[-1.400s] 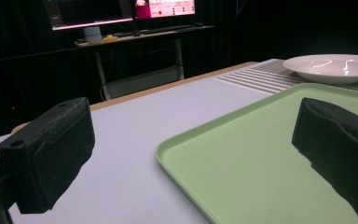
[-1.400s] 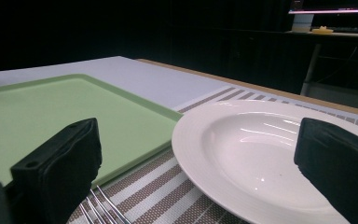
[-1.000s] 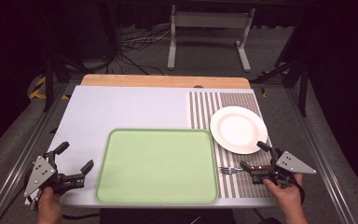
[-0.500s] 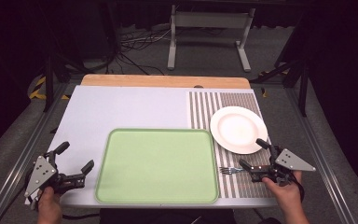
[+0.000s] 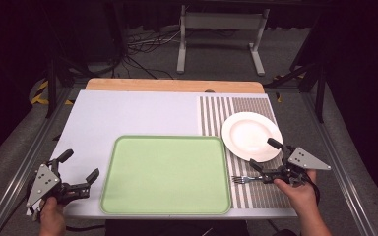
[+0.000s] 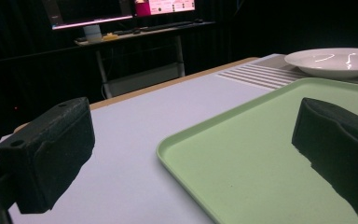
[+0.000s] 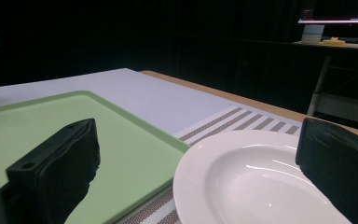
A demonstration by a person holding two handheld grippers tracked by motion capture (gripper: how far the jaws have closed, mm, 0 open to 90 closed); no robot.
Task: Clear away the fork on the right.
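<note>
Reaching for the fork, nothing lifted yet.
Right gripper [image 5: 261,156] spread beside fork [image 5: 246,179] on striped mat right of tray [image 5: 166,174]; left gripper [image 5: 78,172] spread, idle near-left; plate [image 5: 252,135] empty.

The green tray [image 5: 167,174] lies bare across the middle of the table — open room over its whole face. Left of it, the white mat [image 5: 128,113] is clear up to the wooden edge [image 5: 174,85]. On the right, the white plate [image 5: 252,135] sits on the striped placemat [image 5: 236,105], and a fork [image 5: 246,179] lies just below it — little spare room there beside the tray's rim.
</note>
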